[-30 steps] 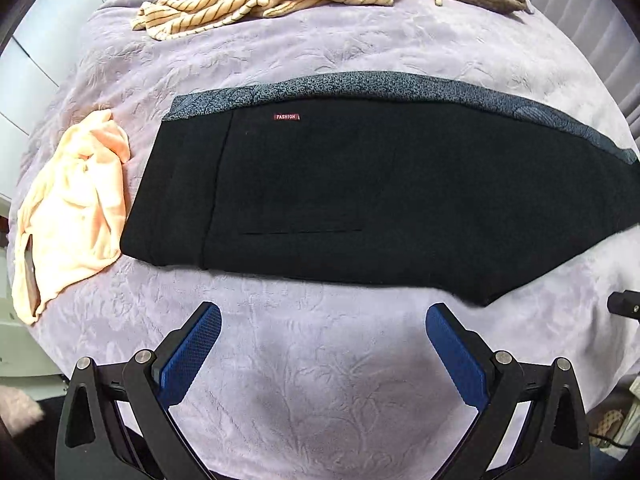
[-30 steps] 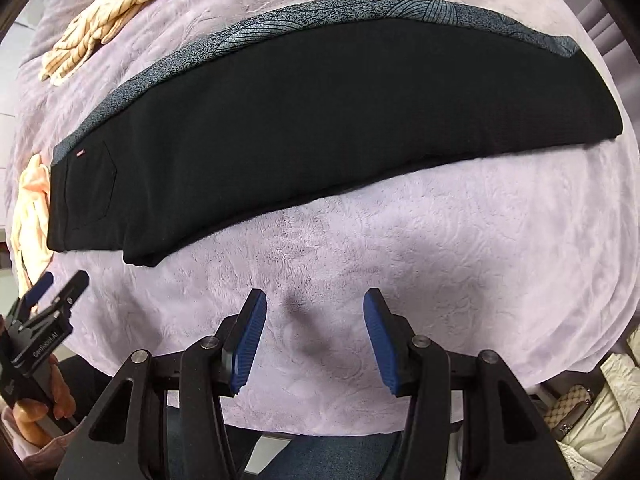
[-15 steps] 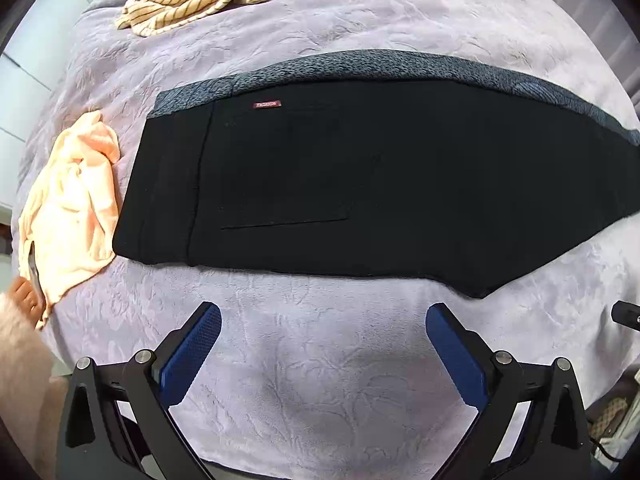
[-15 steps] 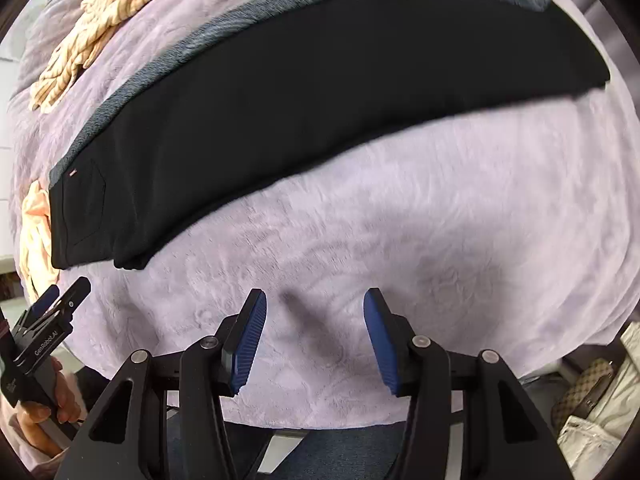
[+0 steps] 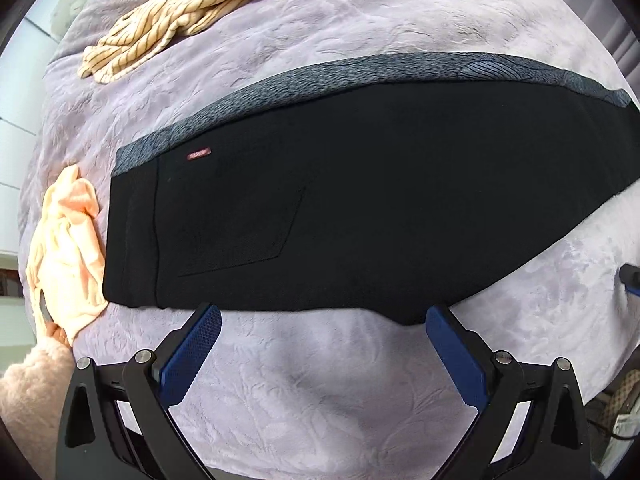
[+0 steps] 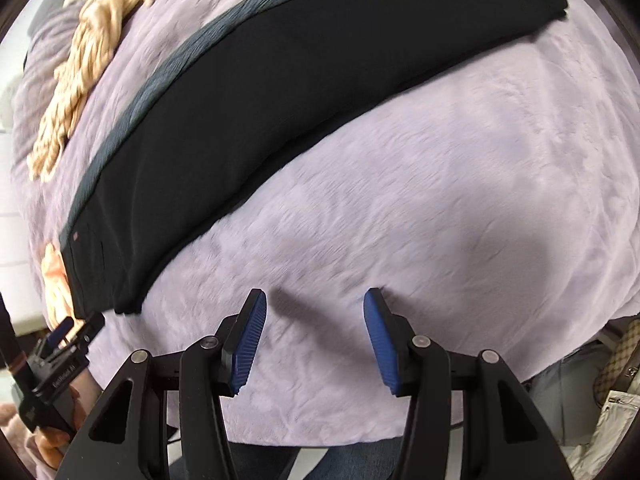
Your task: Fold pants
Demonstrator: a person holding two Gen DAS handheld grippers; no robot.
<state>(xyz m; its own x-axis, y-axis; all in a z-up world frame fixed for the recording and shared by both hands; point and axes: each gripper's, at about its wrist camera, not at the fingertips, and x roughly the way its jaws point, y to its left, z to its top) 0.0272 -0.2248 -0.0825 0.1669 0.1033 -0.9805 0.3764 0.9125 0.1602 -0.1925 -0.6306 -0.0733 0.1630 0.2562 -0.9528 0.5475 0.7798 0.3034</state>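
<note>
Across the middle of both frames, the pants (image 5: 360,200) lie folded lengthwise, untouched; the left gripper (image 5: 320,316) and right gripper (image 6: 314,300), jaws spread and empty, likely must next grasp an end for the crosswise fold.

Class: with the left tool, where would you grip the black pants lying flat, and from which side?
Probably the waistband's near corner of the black pants, approached from the near edge: the open left tool already faces it there.

Bedroom, lilac plush bedspread (image 5: 320,380), scattered clothes (image 5: 192,8)
</note>
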